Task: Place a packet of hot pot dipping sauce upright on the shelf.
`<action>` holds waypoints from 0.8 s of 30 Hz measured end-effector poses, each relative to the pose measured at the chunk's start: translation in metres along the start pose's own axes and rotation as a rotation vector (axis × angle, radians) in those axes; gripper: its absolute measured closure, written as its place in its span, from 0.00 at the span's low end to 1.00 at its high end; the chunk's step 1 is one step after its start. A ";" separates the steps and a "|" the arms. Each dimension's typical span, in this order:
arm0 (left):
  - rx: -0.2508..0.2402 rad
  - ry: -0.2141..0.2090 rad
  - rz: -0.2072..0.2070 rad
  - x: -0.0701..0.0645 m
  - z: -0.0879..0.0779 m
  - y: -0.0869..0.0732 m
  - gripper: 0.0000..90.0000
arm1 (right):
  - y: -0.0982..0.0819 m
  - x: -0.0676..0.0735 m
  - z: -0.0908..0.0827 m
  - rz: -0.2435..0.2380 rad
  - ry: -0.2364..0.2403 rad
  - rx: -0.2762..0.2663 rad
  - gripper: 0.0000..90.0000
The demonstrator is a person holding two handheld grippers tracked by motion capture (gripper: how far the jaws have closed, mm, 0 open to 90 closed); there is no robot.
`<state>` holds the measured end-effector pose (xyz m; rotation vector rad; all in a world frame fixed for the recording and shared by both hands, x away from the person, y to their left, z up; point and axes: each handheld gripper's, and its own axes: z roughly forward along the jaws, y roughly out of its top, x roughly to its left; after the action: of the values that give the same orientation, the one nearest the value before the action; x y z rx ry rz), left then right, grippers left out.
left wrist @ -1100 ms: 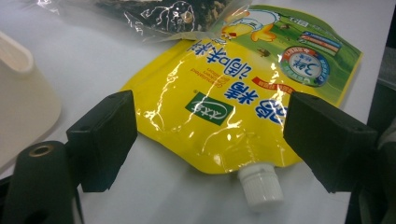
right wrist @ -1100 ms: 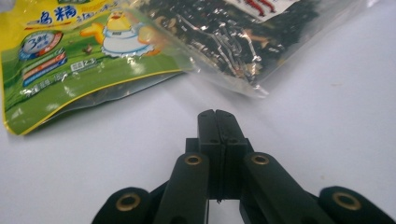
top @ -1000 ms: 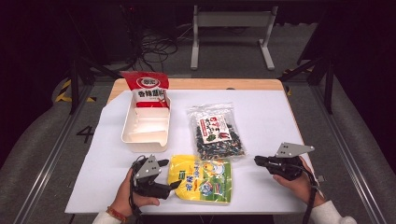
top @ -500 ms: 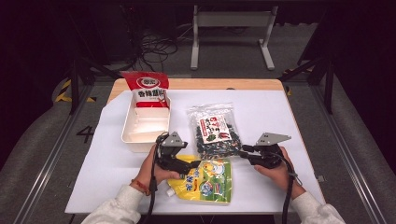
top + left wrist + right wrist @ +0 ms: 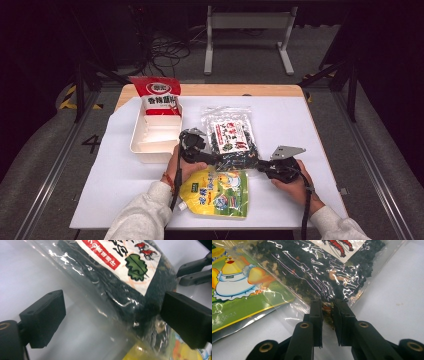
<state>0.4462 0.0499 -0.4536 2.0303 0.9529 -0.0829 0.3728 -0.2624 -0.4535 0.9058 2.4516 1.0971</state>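
A 4 point(image 5: 92, 144) is marked on the floor beside the table.

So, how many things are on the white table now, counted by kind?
Snack bags: 3 (red bag, clear bag of dark seaweed, yellow-green pouch)
White tray: 1
Hand-held tongs: 2 (left tongs, right tongs)
Total: 6

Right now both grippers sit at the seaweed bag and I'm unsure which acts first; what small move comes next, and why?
Probably close the left gripper on the seaweed bag. Its fingers stand wide apart with the bag's near edge between them, not pressed. The right gripper looks nearly shut on the bag's corner, so a second grip would let both lift it level.
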 end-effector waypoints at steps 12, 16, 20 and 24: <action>-0.010 -0.085 -0.052 0.002 0.014 0.005 0.11 | -0.001 -0.001 0.000 -0.010 -0.005 0.005 0.90; -0.045 -0.153 -0.076 0.006 0.011 0.013 0.21 | -0.001 -0.002 0.000 -0.011 0.001 0.006 0.90; -0.029 -0.122 -0.086 0.006 0.014 0.026 0.31 | -0.001 -0.001 0.000 -0.020 0.001 0.006 0.90; -0.023 -0.116 -0.092 0.007 0.019 0.035 0.43 | -0.001 0.000 0.001 -0.037 -0.001 0.007 0.90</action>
<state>0.4786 0.0286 -0.4443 1.9386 0.9696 -0.2359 0.3726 -0.2628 -0.4549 0.8597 2.4631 1.0754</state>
